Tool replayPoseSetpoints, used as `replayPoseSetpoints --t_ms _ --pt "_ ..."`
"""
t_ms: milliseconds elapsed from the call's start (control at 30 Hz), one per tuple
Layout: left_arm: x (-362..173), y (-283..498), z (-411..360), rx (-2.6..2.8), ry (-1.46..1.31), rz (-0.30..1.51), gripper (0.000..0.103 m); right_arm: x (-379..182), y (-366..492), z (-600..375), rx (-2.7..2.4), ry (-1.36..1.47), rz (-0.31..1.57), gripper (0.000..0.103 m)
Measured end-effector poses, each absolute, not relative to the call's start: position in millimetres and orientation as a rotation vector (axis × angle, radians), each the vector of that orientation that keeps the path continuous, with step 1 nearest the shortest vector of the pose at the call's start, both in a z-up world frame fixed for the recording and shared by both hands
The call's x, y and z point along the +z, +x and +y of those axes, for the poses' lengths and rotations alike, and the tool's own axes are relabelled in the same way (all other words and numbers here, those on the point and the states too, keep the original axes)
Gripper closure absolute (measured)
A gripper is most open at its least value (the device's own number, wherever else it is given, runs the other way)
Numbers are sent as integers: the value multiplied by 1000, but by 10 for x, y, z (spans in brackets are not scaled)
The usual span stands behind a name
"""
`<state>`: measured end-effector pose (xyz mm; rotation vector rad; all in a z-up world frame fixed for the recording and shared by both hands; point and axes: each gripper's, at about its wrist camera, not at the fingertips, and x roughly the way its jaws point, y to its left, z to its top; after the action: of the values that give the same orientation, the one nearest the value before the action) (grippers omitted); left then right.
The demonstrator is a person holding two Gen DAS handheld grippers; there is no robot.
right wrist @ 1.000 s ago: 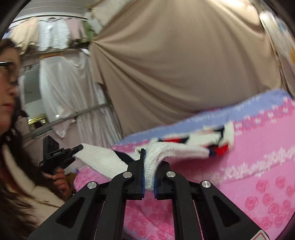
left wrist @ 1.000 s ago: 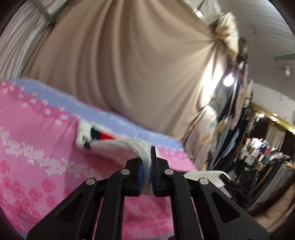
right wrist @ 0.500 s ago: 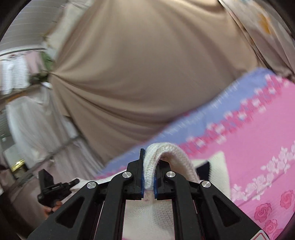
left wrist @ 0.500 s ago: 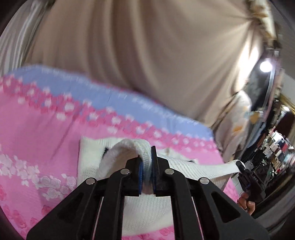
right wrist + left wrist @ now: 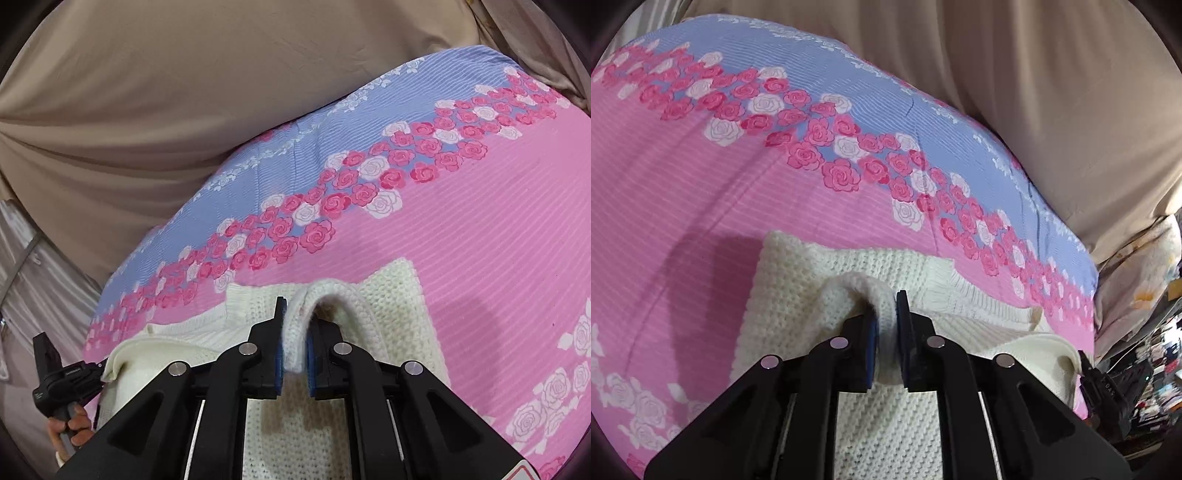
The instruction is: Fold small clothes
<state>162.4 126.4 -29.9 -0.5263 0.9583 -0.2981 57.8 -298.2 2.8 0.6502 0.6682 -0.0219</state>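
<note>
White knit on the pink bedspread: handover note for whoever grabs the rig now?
Left gripper: jaws just easing open, a fold of the white knit between the pads.
Right gripper: same, the knit's edge looped between its pads.
Knit lies on the rose-print bedspread, near edge carried over onto the far part.
Done: first fold laid.
Left: release, pull clear, likely fold again.

Black angular left tongs and right tongs carry silver screws and blue pads.

Knitted garment on bedspread, curtain behind
</note>
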Motion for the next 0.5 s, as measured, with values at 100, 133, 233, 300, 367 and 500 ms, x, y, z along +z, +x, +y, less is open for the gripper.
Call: replayPoseSetpoints --t_ms 100,133,233,300,367,500 --pt "-209 1520 1398 -328 -590 904 59 242 285 -3001 -6 646 561 65" --pt "-148 1436 1465 -326 -603 871 39 326 109 -3014 -38 620 515 44" --pt "53 1079 1697 -326 -584 776 18 403 -331 -3003 -70 525 478 34" --pt "104 802 1815 -333 -538 766 17 325 -555 -2972 -109 471 529 34" --pt "59 571 1854 -342 -492 801 17 165 -797 -2935 -128 443 599 34" --pt "-184 230 1781 -370 -454 915 17 -120 -1139 -2832 -91 492 682 34"
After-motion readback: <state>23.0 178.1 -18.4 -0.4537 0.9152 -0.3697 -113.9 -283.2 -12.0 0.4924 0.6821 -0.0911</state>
